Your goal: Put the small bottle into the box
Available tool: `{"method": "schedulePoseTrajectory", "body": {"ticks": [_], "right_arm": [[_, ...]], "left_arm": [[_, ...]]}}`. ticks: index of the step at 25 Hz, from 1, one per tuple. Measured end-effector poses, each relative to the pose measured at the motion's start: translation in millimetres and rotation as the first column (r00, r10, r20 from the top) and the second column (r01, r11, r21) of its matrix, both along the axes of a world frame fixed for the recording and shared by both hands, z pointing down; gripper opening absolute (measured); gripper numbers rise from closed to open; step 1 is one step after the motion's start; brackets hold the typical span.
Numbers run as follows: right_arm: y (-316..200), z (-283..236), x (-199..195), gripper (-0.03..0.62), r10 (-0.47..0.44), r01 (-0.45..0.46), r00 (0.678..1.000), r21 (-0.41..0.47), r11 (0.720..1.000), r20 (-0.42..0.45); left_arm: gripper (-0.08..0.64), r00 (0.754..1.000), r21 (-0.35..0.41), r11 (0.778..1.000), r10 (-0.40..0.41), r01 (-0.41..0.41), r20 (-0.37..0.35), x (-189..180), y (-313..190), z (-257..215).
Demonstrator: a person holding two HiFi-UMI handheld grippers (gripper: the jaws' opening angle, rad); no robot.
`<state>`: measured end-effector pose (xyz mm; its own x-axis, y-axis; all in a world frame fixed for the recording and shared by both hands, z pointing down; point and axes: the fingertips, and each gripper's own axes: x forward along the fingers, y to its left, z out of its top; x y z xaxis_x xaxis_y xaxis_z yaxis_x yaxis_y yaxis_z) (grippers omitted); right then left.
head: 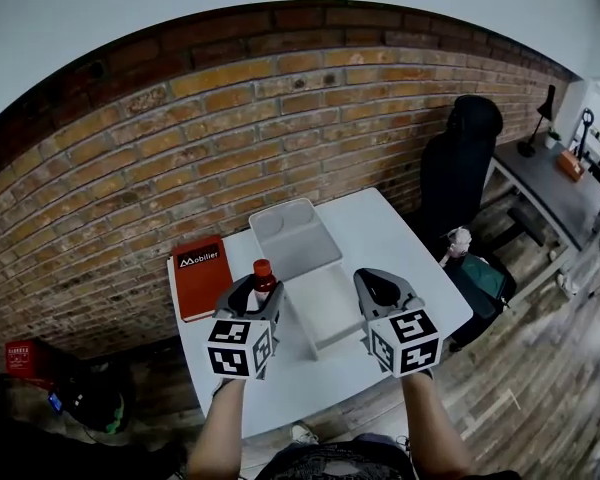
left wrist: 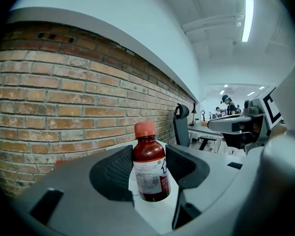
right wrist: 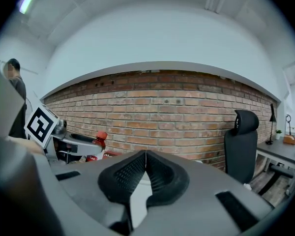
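We list: white table (head: 385, 236) against brick wall (head: 180, 138); red book (head: 201, 277) at its left edge; white box (head: 280, 211) at centre, open. Left gripper (head: 263, 288) clamps the small bottle (left wrist: 150, 170) upright, just beside the box. Right gripper (right wrist: 145, 162): jaws together, empty. Black chair (head: 458, 164) at right.

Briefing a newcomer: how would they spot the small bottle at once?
On the white table against the brick wall, look between the red book and the open white box. There the left tongs grip the small bottle upright: dark reddish-brown, white label, orange-red cap, the only bottle there.
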<state>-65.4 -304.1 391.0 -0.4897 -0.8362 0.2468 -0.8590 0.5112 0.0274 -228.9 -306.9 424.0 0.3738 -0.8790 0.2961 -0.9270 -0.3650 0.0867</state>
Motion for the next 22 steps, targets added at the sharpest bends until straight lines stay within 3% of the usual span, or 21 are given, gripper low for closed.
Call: {"method": "schedulePoseTrajectory", "body": {"ticks": [8, 22], "right_arm": [[-16, 3, 20, 0.02, 0.029, -0.029, 1.0, 0.004, 1.0, 0.009], [-58, 0, 64, 0.02, -0.07, 0.069, 0.997, 0.029, 0.997, 0.035]], "left_arm": [[0.222, 0.999, -0.016, 0.999, 0.034, -0.034, 0.016, 21, -18, 8], [0.222, 0.995, 0.005, 0.996, -0.085, 0.084, 0.047, 51, -43, -1]]}}
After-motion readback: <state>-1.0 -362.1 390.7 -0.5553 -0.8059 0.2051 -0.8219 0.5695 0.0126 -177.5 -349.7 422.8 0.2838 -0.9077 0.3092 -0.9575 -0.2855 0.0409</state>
